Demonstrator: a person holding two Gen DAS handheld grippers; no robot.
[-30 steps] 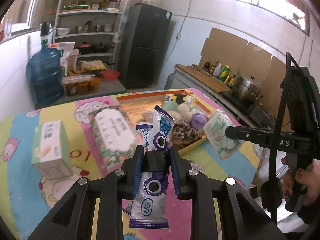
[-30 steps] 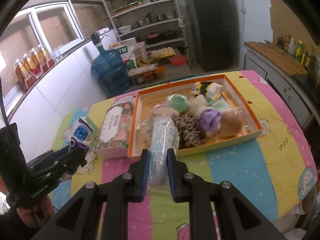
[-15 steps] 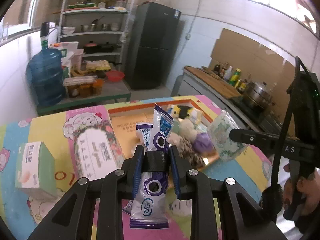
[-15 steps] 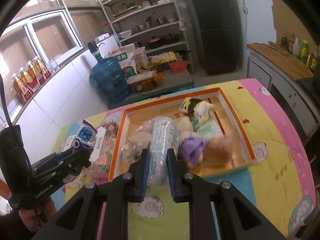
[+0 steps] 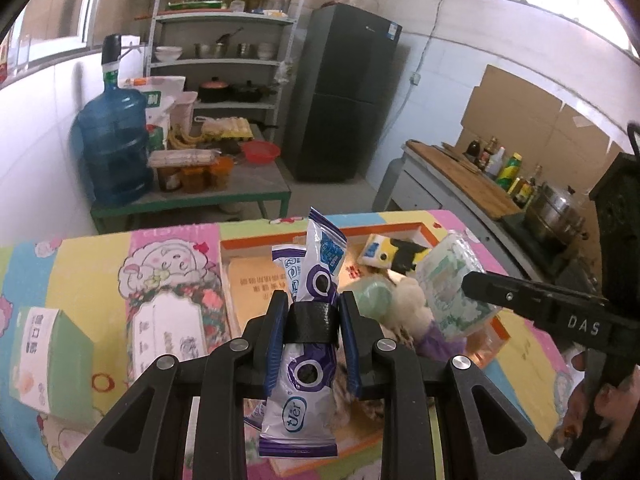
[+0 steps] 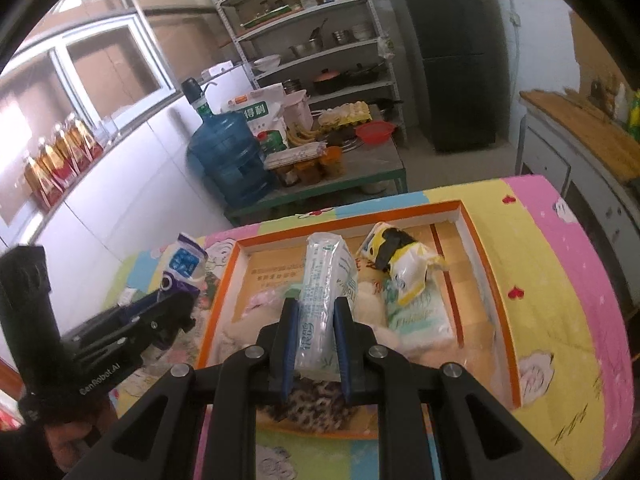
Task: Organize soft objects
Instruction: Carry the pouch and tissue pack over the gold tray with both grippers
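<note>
Both claws, left claw clamping purple sachets and right claw pinching a tissue pack, have advanced over the orange tray (release is likely next).

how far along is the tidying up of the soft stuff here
Done: plush toys, a tissue pack and a yellow packet already lie in the orange tray. In hand: left gripper clamps purple sachets; right gripper clamps a clear tissue pack over the tray. Left: the floral tissue pack and green box on the table.
</note>
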